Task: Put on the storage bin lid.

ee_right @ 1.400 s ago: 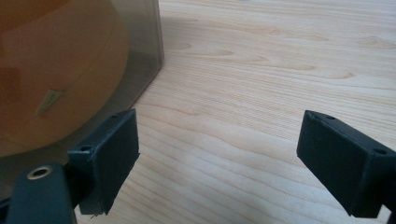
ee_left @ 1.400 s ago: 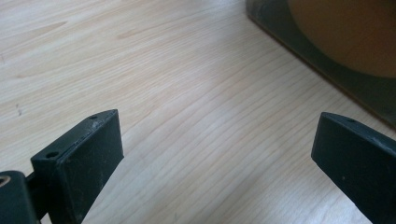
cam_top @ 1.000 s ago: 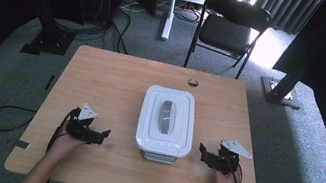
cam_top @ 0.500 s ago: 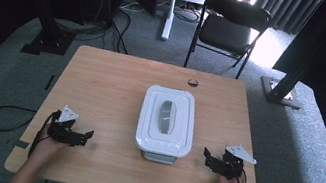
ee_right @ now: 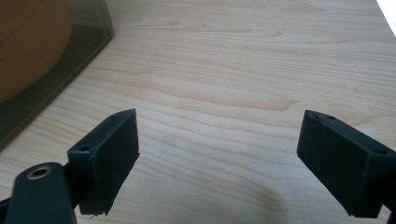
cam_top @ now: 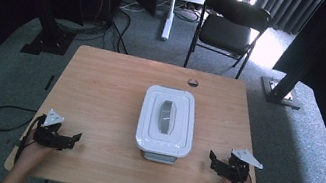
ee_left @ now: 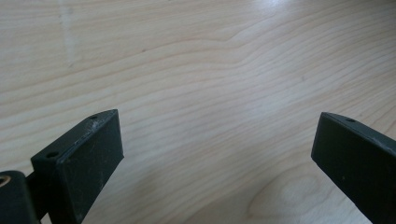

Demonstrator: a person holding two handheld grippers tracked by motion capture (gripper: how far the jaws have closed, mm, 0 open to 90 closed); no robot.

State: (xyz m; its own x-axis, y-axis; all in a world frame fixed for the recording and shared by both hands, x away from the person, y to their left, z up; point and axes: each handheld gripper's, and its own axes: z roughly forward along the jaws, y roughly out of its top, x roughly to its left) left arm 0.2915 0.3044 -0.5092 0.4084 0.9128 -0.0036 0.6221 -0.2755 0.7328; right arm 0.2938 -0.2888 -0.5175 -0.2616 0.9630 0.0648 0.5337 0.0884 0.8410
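Note:
A white lidded box (cam_top: 166,121) with a grey handle on its lid stands in the middle of the wooden table (cam_top: 104,96). My left gripper (cam_top: 75,137) rests near the front left corner, open, its jaws pointing right toward the box. In the left gripper view the gripper (ee_left: 217,154) is spread wide over bare wood. My right gripper (cam_top: 211,160) sits near the front right, open, pointing left at the box. In the right gripper view the gripper (ee_right: 217,154) holds nothing, and the box's clear wall (ee_right: 56,65), with something orange-brown behind it, is at the upper left.
A small dark round hole (cam_top: 193,82) marks the table's far edge. A black folding chair (cam_top: 228,24) stands behind the table. Black stands and cables lie on the carpet at the left. Bare wood surrounds the box on all sides.
Both grippers have drawn away from the box: the left one went left and toward the near edge, the right one slightly right and nearer. The box has not moved.

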